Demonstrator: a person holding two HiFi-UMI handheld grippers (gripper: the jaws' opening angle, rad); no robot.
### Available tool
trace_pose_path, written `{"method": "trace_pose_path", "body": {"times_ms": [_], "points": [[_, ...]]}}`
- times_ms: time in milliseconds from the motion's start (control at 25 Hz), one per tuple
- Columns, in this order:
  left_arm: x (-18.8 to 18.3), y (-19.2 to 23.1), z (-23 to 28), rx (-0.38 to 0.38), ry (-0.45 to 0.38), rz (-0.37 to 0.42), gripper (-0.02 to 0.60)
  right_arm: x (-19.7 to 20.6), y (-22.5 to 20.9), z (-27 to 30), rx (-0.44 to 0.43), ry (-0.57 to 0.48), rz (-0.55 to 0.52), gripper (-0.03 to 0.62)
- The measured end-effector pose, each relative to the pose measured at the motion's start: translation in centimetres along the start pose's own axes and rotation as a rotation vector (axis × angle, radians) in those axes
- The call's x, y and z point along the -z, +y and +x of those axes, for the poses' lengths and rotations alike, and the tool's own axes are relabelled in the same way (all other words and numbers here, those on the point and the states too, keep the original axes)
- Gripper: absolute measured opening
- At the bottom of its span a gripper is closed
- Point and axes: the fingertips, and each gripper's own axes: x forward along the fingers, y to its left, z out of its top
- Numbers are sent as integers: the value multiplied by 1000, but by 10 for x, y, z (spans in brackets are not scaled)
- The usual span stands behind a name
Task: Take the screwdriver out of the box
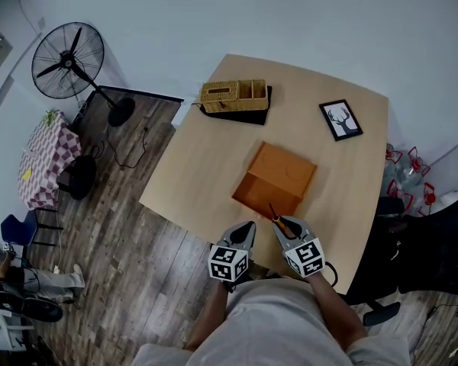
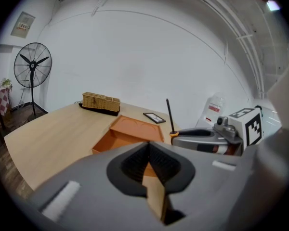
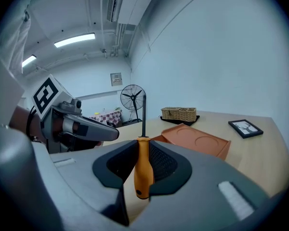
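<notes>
My right gripper (image 3: 143,150) is shut on the screwdriver (image 3: 143,170). Its orange handle sits between the pads and its black shaft points up. In the head view the screwdriver (image 1: 277,218) hangs just off the near edge of the open orange box (image 1: 276,175), clear of it. The box (image 3: 197,139) lies in the middle of the wooden table (image 1: 206,158). My left gripper (image 1: 243,232) hovers to the left of the right gripper (image 1: 287,227), jaws together with nothing between them. The left gripper view shows the box (image 2: 130,131) ahead and the screwdriver's shaft (image 2: 169,114) at the right.
A wicker basket (image 1: 233,94) on a black tray stands at the table's far edge. A framed deer picture (image 1: 340,119) lies far right. A standing fan (image 1: 69,61) is on the floor at left. Red-handled bottles (image 1: 404,175) sit off the table's right side.
</notes>
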Motion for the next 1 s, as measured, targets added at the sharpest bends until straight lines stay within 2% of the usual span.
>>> {"method": "trace_pose_path", "body": {"times_ms": [400, 1000], "points": [[2, 1, 4, 4, 8, -10, 55, -2, 9, 0, -27, -9, -24, 72], [8, 4, 8, -1, 20, -16, 55, 10, -23, -5, 24, -29, 174, 72]]}}
